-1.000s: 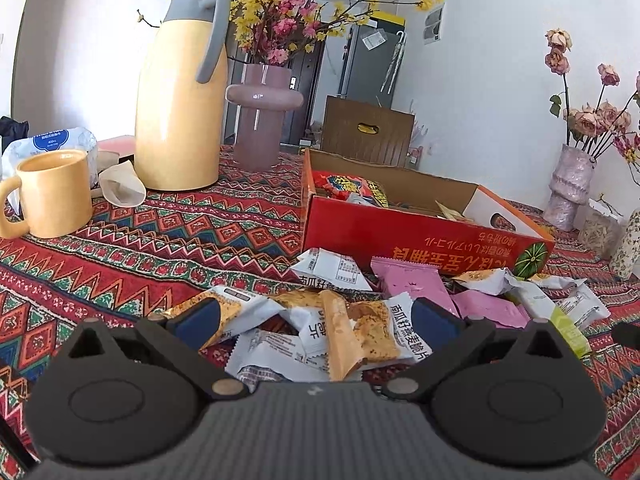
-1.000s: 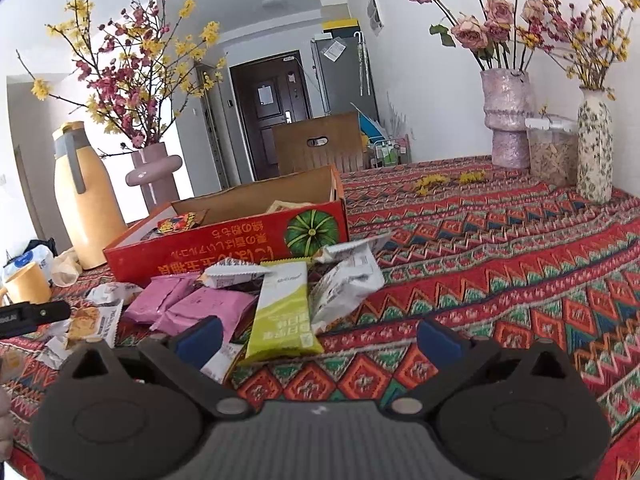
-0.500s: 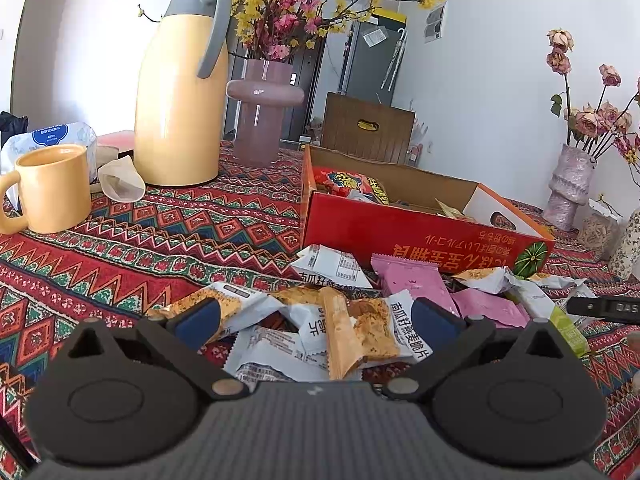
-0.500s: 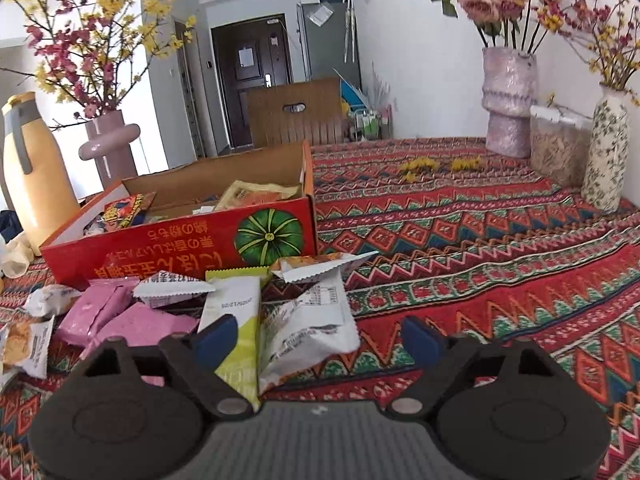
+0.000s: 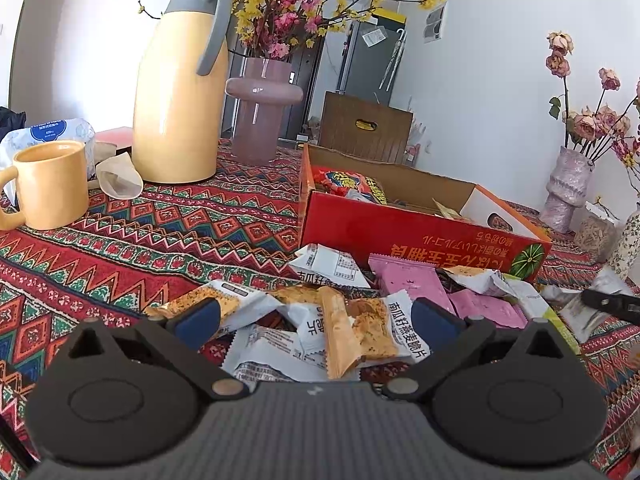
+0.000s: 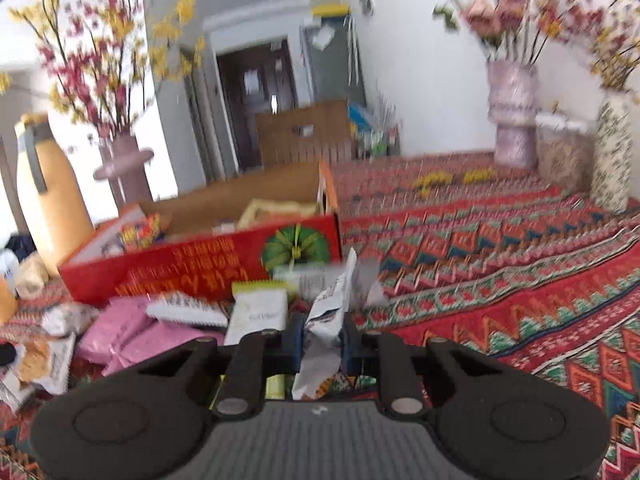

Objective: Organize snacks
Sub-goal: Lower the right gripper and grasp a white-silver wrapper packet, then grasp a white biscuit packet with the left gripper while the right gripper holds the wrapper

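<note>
A red cardboard box [image 5: 420, 236] [image 6: 208, 264] stands open on the patterned cloth with a few snack packs inside. A pile of loose packs lies in front of it: white-and-orange cracker packs [image 5: 360, 328], pink packs [image 5: 412, 280] [image 6: 132, 328], a green-and-white pack [image 6: 260, 312]. My left gripper [image 5: 316, 318] is open and empty, low over the cracker packs. My right gripper [image 6: 320, 338] is shut on a white snack pack [image 6: 328, 312], which stands upright between the fingers. Its tip shows in the left wrist view [image 5: 612, 304].
A yellow thermos jug [image 5: 180, 88], a yellow mug [image 5: 48, 184], a mauve vase with blossom branches [image 5: 260, 116] and a tissue pack [image 5: 48, 132] stand at the left. Vases [image 6: 512, 112] [image 6: 612, 148] and a jar [image 6: 560, 148] stand at the far right.
My right gripper moved in on the white snack pack and closed on it; the right view is now motion-blurred. The left gripper has barely moved.
</note>
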{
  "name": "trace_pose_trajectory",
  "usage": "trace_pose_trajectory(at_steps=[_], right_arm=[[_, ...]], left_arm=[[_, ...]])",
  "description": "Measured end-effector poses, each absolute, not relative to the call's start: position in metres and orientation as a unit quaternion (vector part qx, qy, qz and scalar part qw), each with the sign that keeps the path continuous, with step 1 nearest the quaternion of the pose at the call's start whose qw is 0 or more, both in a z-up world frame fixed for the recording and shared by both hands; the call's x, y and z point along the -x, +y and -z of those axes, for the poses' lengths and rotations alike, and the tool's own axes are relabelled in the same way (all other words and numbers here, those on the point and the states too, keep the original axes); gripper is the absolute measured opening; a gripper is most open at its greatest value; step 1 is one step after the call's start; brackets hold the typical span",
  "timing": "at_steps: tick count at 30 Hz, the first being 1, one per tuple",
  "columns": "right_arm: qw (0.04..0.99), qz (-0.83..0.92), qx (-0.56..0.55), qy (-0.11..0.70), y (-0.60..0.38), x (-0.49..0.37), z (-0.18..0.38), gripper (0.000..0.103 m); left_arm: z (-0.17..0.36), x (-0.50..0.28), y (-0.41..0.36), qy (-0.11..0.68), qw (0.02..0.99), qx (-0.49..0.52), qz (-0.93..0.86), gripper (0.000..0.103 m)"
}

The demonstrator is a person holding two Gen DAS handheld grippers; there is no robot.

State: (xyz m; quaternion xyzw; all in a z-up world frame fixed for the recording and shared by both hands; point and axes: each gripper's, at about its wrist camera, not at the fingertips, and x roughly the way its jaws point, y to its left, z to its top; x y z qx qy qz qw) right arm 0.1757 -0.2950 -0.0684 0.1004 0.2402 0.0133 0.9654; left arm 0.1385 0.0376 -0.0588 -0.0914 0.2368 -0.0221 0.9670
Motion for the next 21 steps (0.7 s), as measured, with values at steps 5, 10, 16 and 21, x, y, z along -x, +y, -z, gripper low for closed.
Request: trace_pose_trajectory(at_steps=[5, 10, 16, 21], right_arm=[[0.98, -0.023, -0.089, 0.174, -0.287, -0.142, 0.058, 0.017], [0.984, -0.057, -0.097, 0.141, -0.28, -0.131, 0.046, 0.017], [0.974, -0.076, -0.127, 0.172, -0.279, -0.149, 0.064, 0.017], [0.971, -0.075, -0.132, 0.186, -0.276, -0.15, 0.072, 0.017]], left_arm=[[0.059, -0.139, 0.038, 0.237, 0.967, 0.091, 0.021, 0.103], [0.059, -0.139, 0.037, 0.238, 0.967, 0.091, 0.019, 0.103], [0.059, -0.139, 0.037, 0.238, 0.967, 0.09, 0.019, 0.103], [0.059, -0.139, 0.037, 0.239, 0.967, 0.088, 0.017, 0.103]])
